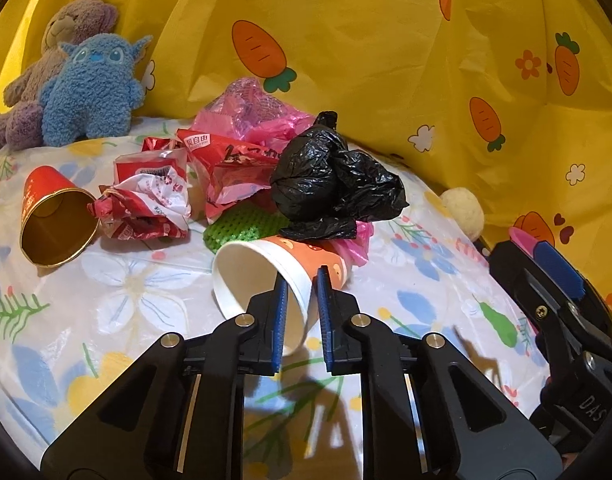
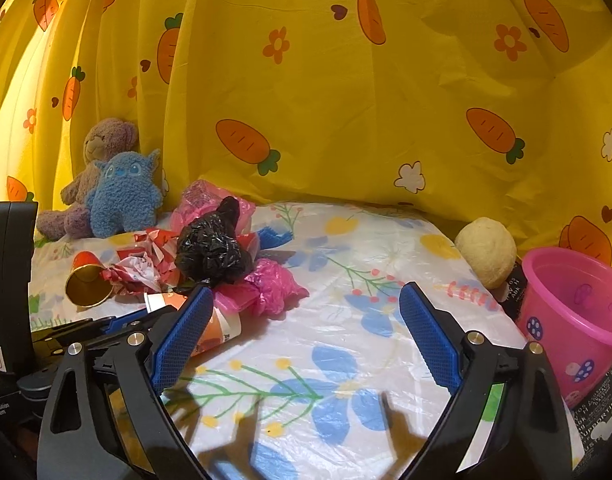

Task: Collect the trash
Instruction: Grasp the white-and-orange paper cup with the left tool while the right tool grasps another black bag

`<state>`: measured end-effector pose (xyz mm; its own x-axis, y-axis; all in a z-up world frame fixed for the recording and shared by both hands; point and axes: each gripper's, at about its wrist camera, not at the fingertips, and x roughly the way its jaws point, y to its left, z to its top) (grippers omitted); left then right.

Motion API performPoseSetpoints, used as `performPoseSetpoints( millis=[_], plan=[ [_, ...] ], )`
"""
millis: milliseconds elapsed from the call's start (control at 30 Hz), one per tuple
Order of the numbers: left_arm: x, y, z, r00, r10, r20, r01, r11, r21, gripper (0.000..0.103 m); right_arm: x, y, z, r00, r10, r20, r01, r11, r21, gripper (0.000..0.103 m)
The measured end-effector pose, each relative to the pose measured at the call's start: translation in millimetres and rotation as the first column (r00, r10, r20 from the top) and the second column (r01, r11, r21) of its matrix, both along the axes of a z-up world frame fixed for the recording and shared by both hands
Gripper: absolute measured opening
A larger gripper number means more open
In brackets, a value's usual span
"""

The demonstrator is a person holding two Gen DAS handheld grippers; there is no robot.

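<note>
- Left wrist view: left gripper (image 1: 300,280) nearly closed, blue pads pinching the near rim wall of an orange paper cup (image 1: 266,276). Cup lies on its side, mouth facing near-left, inside white and empty.
- Red paper cup (image 1: 52,220), gold-lined, on its side far left; nothing inside.
- Between them: crumpled red wrappers (image 1: 154,196), a black plastic bag (image 1: 333,180), a pink plastic bag (image 1: 250,108).
- Right wrist view: right gripper (image 2: 306,316) spread wide, nothing between its pads, over the floral tablecloth (image 2: 345,360).
- Pink bucket (image 2: 577,320) upright at the right edge; visible interior looks empty.
</note>
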<state>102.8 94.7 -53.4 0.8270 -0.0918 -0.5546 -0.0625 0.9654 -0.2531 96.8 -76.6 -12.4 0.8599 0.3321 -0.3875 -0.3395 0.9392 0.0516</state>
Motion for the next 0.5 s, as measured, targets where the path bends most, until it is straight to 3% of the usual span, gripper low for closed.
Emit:
performPoseSetpoints(
  millis=[100,167,367,500],
  plan=[
    [-3,2,1,1.0,-0.011,0.016,0.011,1.0,-0.019,0.005,6,10,0,0.999,0.041,-0.013,-0.041,0.999,0.006,0.089],
    [-8,4,4,1.0,-0.008,0.028,0.009,1.0,-0.019,0.002,11,16,0,0.997,0.066,-0.031,-0.066,0.998,0.009,0.078],
    [-30,17,14,0.999,0.012,0.041,-0.012,1.0,-0.018,0.002,24,33,-6,0.985,0.146,-0.095,-0.143,0.989,0.042,0.071],
    [-43,31,20,0.995,0.091,0.05,-0.092,0.996,0.021,0.002,27,49,-10,0.976,0.186,-0.113,-0.183,0.982,0.035,0.069]
  ],
)
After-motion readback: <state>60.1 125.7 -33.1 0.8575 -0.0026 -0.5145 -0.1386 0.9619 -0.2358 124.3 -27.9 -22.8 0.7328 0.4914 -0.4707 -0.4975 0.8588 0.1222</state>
